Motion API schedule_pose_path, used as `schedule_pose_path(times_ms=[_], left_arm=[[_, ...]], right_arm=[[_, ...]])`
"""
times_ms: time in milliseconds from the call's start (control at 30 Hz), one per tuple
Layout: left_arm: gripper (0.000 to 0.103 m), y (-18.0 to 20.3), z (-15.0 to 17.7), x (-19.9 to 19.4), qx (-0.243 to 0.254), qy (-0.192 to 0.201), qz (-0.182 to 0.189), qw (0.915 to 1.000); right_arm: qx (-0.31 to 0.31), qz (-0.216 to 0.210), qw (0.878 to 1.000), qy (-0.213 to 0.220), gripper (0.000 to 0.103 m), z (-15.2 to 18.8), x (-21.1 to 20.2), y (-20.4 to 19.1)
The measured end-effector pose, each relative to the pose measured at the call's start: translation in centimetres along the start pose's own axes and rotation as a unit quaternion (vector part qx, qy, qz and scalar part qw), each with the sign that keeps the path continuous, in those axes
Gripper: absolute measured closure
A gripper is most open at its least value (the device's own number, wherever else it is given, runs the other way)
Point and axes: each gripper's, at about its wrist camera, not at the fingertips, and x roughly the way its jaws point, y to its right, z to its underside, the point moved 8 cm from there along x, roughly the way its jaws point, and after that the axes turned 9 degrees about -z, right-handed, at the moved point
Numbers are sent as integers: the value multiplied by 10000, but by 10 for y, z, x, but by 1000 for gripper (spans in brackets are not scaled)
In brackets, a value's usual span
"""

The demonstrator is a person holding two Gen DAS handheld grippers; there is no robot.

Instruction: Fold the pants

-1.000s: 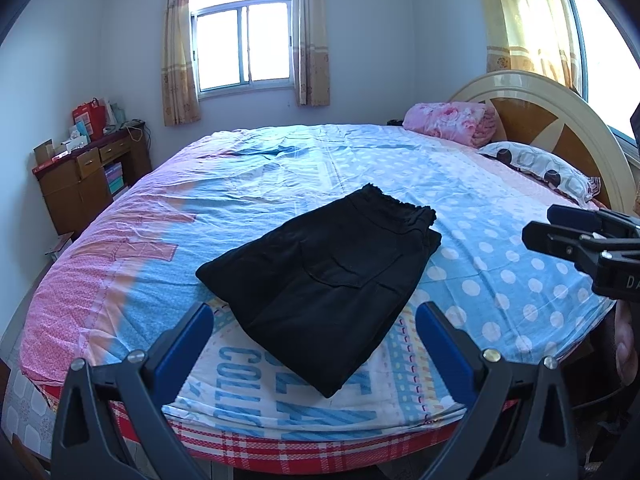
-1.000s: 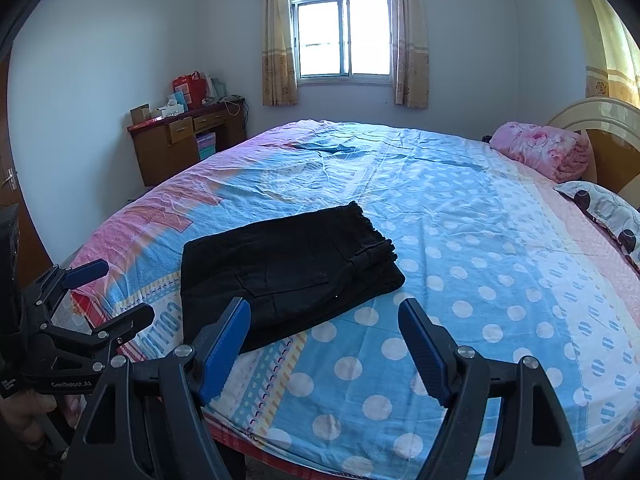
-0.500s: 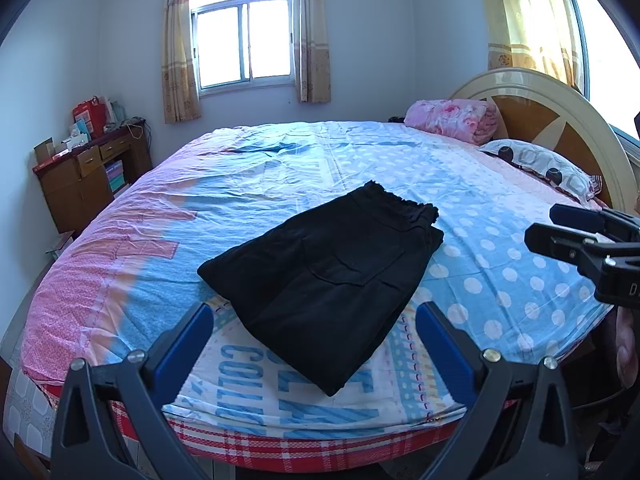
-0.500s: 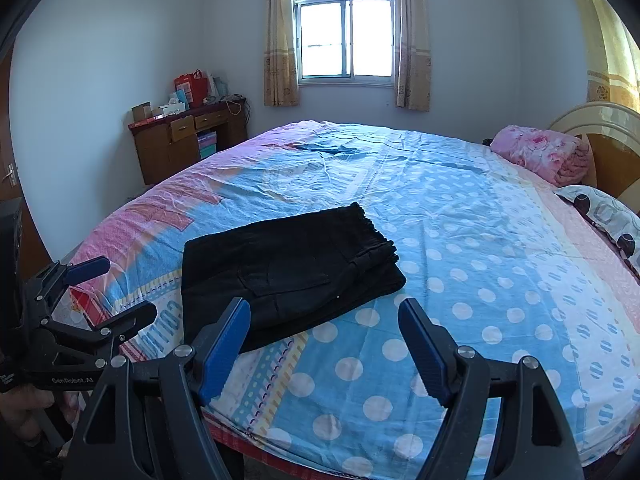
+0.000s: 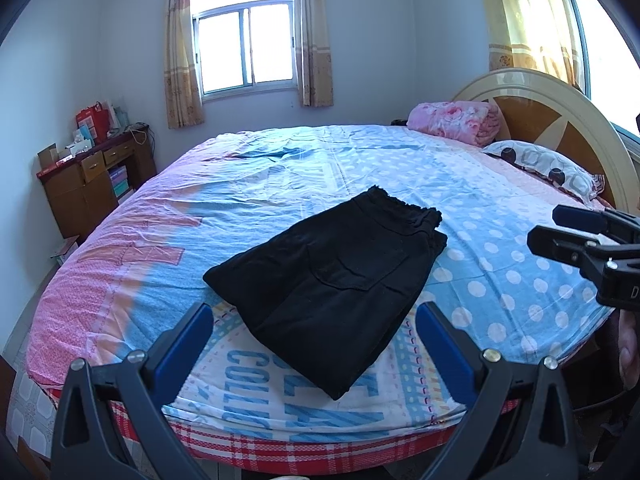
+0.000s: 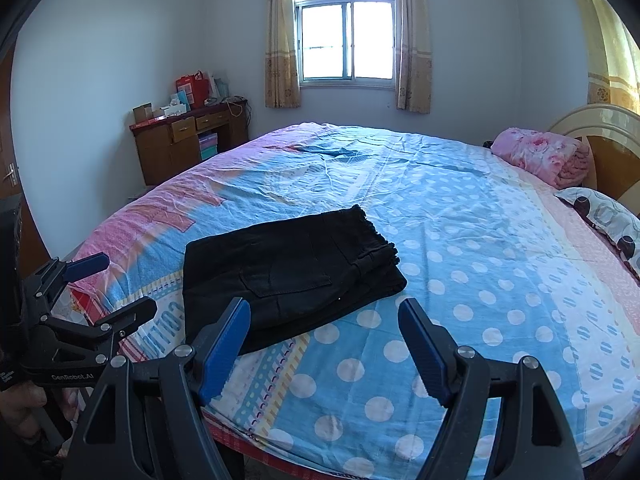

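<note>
Black pants [image 5: 332,284] lie folded into a compact stack on the bed, near its front edge; they also show in the right wrist view [image 6: 288,272], waistband to the far right. My left gripper [image 5: 316,344] is open and empty, held back above the bed's front edge just short of the pants. My right gripper [image 6: 324,340] is open and empty, held above the bed edge to the right of the pants. Each gripper shows in the other's view: the right one [image 5: 560,228], the left one [image 6: 116,284].
The bed [image 5: 500,240] has a blue, pink and polka-dot sheet. A rolled pink blanket [image 5: 456,120] and a patterned pillow [image 5: 540,164] lie by the headboard [image 5: 560,120]. A wooden desk [image 5: 92,184] with boxes stands at the left wall.
Both views have shifted very slightly. The pants lie as before and both grippers stay open.
</note>
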Motion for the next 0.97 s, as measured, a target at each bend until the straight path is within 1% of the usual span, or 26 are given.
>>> schedule_pose_path(times_ms=[233,300,467,600,667,867,967], left_arm=[[0,-5,-3,1,-30,-3,-99,9999],[0,-7,-3,1,-52,-2,-127,9999],[0,-12,-3,4,-157,-80,-154,9997],[0,-13,-3,5,-131,-91,-157,9998],[0,-12,-3,4,-104,-51,-107,9999],[0,-8,-5,-1,6,114,-123,9999],[0,-8,-6,0,6,84,-80,9999]], right_arm=[[-104,131,9997,188,25,-6,-7,-1],[-130,112,9996,218,25,-7,-8,-2],[-158,122,9996,186,25,-5,-6,-3],[-170,117,9996,193,25,-4,-5,-4],[-184,134,9995,207,25,-3,-5,-6],[-164,126,9996,183,25,-1,-3,-6],[-172,118,9996,173,25,-1,-2,-7]])
